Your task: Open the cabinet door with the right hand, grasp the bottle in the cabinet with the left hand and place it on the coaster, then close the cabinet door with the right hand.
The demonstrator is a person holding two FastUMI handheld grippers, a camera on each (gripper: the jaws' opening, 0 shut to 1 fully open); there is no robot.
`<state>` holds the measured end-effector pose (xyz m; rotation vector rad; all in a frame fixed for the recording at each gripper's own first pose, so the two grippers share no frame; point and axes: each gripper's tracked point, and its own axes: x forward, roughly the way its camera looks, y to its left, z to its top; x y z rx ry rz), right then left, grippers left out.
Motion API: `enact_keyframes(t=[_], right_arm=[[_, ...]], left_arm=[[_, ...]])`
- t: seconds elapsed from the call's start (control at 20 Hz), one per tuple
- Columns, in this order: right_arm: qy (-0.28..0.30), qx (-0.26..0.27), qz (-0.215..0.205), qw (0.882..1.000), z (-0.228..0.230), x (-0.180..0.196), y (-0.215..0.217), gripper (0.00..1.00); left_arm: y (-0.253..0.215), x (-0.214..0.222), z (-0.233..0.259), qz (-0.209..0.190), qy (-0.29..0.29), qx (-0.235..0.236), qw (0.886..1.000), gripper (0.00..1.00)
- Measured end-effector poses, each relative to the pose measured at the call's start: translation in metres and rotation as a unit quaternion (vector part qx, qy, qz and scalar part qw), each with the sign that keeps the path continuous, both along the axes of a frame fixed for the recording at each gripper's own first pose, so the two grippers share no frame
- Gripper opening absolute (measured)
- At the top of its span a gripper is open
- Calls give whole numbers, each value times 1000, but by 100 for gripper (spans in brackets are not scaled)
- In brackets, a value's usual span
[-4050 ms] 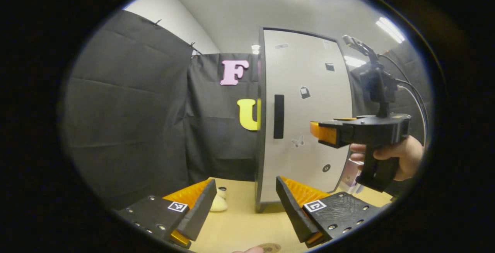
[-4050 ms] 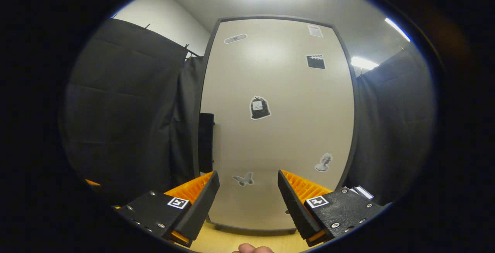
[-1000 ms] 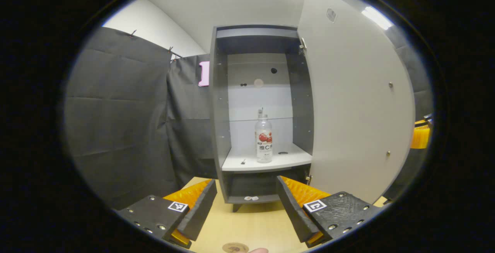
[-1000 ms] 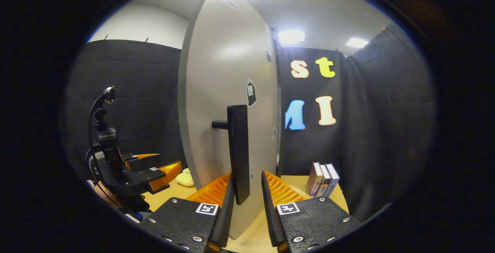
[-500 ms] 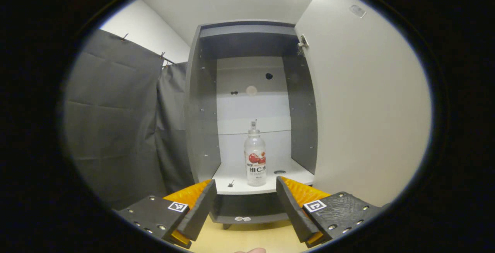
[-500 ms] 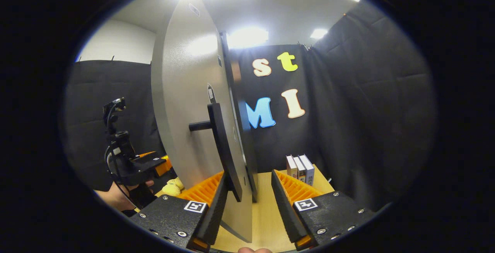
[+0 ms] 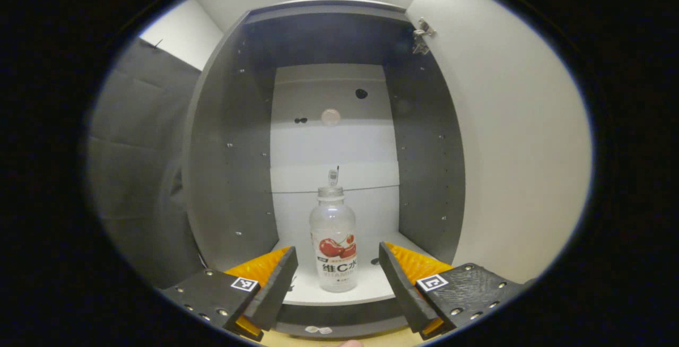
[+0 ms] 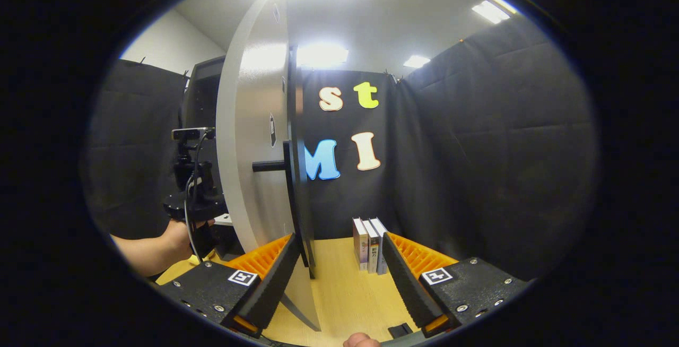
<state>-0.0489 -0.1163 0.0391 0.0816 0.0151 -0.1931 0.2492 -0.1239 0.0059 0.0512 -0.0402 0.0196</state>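
Observation:
In the left gripper view a clear bottle with a red fruit label stands upright on the white shelf inside the open grey cabinet. My left gripper is open, its fingers level with the bottle's lower half, one on each side, not touching it. The door swings out to the right. In the right gripper view the door stands edge-on with its dark bar handle just beyond my open right gripper. The left gripper's body and the hand holding it show past the door.
Three books stand upright on the wooden table at the foot of the black cloth wall. A small dark object lies on the table near my right gripper. Small stickers dot the cabinet's back panel.
My left gripper moved in toward the cabinet until the bottle stands between its fingers. My right gripper opened, let go of the door handle and drew back; the door stays wide open.

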Motion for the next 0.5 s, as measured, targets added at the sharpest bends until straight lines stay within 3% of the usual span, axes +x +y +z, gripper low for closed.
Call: enact_keyframes(t=[0.15,0.25,0.35,0.45,0.5], right_arm=[[-2,0,-13,1000,0,-1,2,94],[-6,15,-19,1000,-2,-1,2,94],[-9,25,-26,999,-3,-1,2,94],[-9,20,-33,999,-3,-1,-1,91],[-10,21,-35,999,-3,-1,0,94]], left_arm=[[9,30,4,3,-5,-4,1000,94],[13,50,-3,1,9,7,1000,89],[11,66,-10,-4,15,9,1000,95],[3,74,-16,-14,17,10,1000,93],[1,78,-18,-17,18,13,1000,94]])
